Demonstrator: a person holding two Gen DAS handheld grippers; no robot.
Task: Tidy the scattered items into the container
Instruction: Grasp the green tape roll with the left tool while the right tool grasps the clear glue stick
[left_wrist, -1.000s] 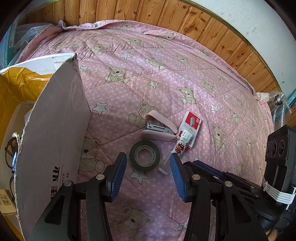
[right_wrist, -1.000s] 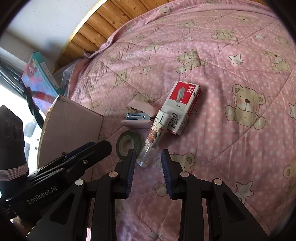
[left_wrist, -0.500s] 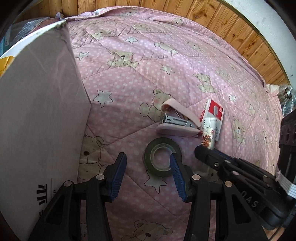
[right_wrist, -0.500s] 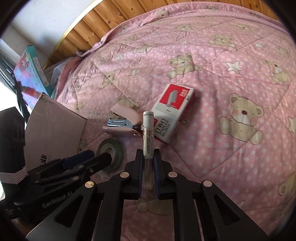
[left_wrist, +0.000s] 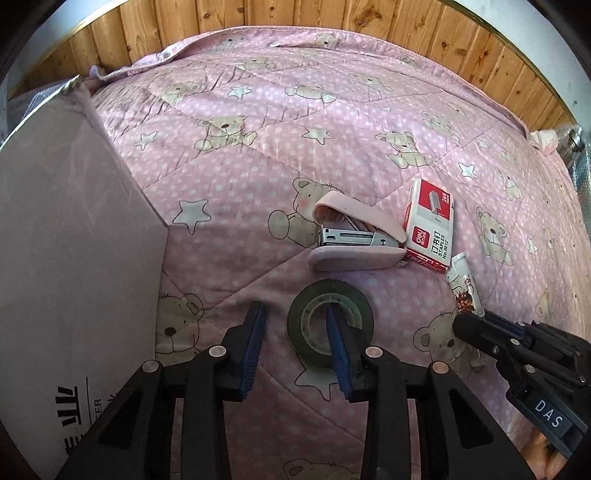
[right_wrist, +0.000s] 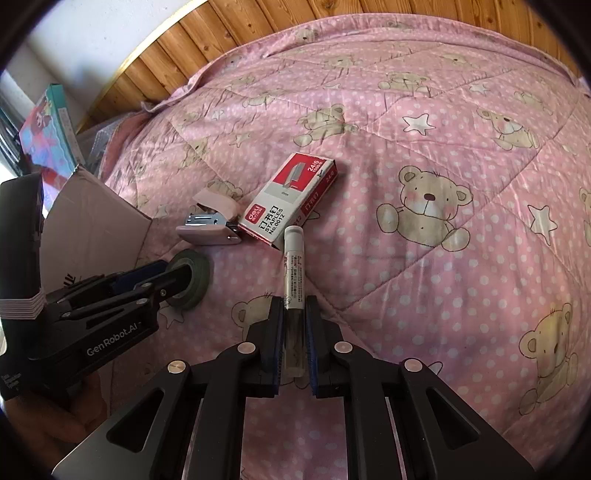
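Lying on a quilt (right_wrist: 424, 155) of pink dotted cotton, stitched in squares and printed with bears and stars: one stapler (left_wrist: 356, 238), pink plastic shell over a steel magazine, hinged open; one staple box (left_wrist: 430, 225), red and white card, flat, touching the stapler's nose; one tape roll (left_wrist: 330, 326), dark ring on a pale core, flat, just in front of the stapler; one glue tube (right_wrist: 294, 280), slim cylinder with white cap, printed label and clear lower body; one carton (left_wrist: 70, 266), grey board with torn rim, standing at the quilt's left edge.

Left gripper (left_wrist: 297, 349): black arms, blue ribbed pads, spread wide; right finger sits over the roll's core, left finger outside the ring, on the carton side; nothing clamped.

Right gripper (right_wrist: 294, 341): closed narrow on the tube's clear lower body; capped end points forward, reaching the staple box's near corner.

Grippers: two; loose items: four; container: one.
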